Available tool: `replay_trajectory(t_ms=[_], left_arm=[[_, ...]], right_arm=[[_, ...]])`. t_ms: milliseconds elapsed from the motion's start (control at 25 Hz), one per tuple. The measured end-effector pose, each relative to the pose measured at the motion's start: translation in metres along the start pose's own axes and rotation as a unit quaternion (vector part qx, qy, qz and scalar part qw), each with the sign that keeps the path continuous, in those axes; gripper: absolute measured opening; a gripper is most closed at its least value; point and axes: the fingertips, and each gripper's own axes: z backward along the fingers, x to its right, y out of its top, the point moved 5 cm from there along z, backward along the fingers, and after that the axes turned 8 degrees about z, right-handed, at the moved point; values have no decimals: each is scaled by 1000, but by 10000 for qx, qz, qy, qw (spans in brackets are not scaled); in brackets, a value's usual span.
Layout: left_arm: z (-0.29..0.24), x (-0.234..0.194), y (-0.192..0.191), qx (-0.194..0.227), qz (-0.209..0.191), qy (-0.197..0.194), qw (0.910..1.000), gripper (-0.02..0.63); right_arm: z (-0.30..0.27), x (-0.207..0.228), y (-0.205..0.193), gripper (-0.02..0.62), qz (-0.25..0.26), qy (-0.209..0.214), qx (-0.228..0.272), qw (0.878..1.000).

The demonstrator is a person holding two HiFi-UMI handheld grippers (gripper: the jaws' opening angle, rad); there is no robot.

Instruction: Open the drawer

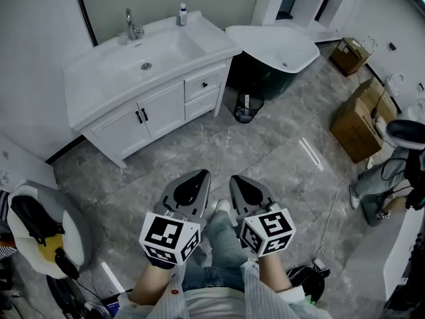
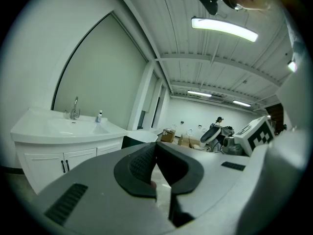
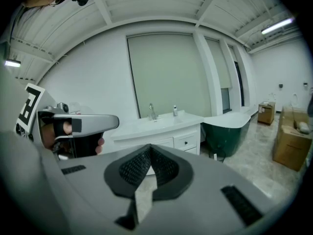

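Observation:
A white vanity point(image 1: 133, 115) with a sink stands against the far wall. It has two doors with black handles and, at its right end, two stacked drawers with black knobs. Both the upper drawer point(image 1: 202, 85) and the lower drawer point(image 1: 202, 104) are closed. The upper drawer point(image 3: 187, 142) also shows in the right gripper view, far ahead. My left gripper point(image 1: 201, 175) and right gripper point(image 1: 234, 179) are held side by side in front of me over the floor, well short of the vanity. The left gripper point(image 2: 156, 147) and the right gripper point(image 3: 150, 149) are both shut and hold nothing.
A dark green bathtub point(image 1: 282, 48) with a white rim stands right of the vanity, with a black wire bin point(image 1: 247, 107) between them. Cardboard boxes point(image 1: 357, 121) and an office chair point(image 1: 404, 133) are at the right. A bag on a white seat point(image 1: 36, 234) is at the left.

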Motion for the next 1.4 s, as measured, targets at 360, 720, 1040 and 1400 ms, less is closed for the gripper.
replay_trajectory(t_ms=[360,720,1040,1400], left_arm=[[-101,-13,34,96,42,129,9999,15],[-184,-5,56,242,-36,309,9992,15],[-223,-7,56,170,-45,445,9989,16],[-267,-52,59,63,35,637,9979,16]], right_arm=[[-55,83,34,9,54,184,-28,9998],[-84,164,62,9,165,390,64,9991],[-102,200,67,9,73,559,38,9984],[-159,226,65,9,-94,718,-159,9972]])
